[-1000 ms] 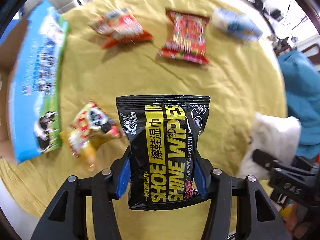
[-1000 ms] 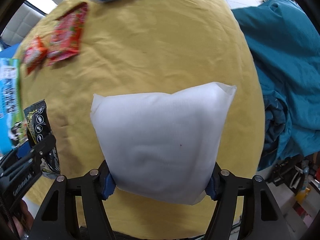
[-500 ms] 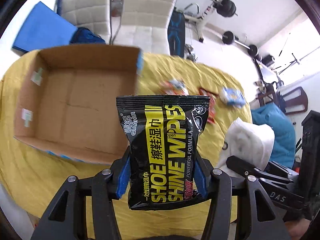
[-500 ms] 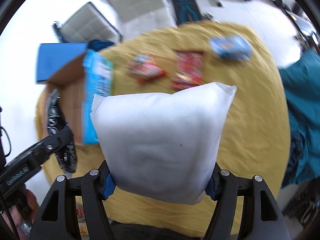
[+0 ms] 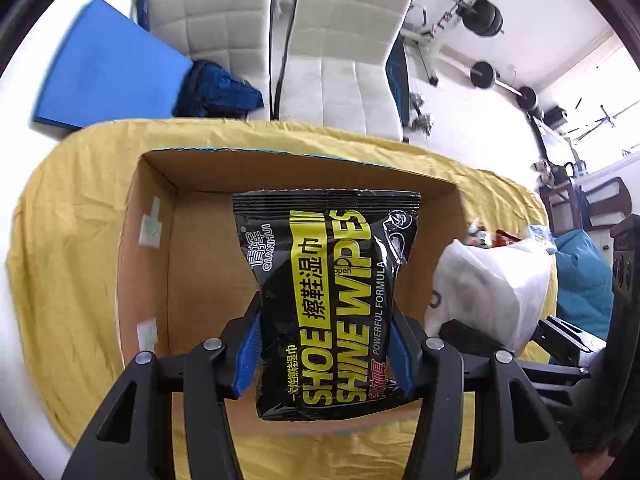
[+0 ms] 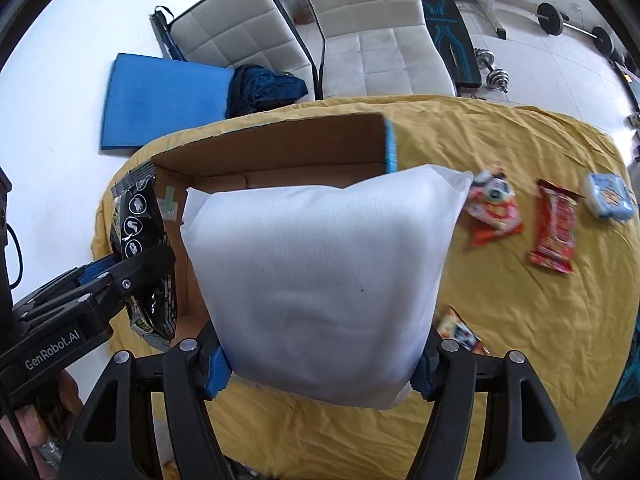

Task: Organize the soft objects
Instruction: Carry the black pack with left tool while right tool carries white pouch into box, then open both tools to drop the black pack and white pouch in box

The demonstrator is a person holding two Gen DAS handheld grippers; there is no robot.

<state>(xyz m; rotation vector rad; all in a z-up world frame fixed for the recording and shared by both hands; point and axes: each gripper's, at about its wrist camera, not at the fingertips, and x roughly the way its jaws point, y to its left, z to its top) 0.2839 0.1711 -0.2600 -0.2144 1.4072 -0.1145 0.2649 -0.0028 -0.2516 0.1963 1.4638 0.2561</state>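
My left gripper (image 5: 325, 354) is shut on a black and yellow shoe shine wipes pack (image 5: 328, 280) and holds it over the open cardboard box (image 5: 192, 248). My right gripper (image 6: 320, 364) is shut on a soft white pouch (image 6: 320, 272), held above the table by the box's (image 6: 280, 148) right side. The pouch also shows at the right in the left wrist view (image 5: 492, 280). The wipes pack (image 6: 140, 232) and left gripper (image 6: 116, 280) show at the left in the right wrist view.
The box sits on a round table with a yellow cloth (image 6: 520, 320). Red snack packs (image 6: 554, 226), an orange pack (image 6: 494, 210) and a pale blue pack (image 6: 610, 196) lie at the right. White chairs (image 5: 344, 52) and a blue mat (image 5: 108, 76) stand beyond the table.
Both grippers swung left from the snack side of the table to the cardboard box, each still holding its item. The wipes pack now hangs over the box's inside.
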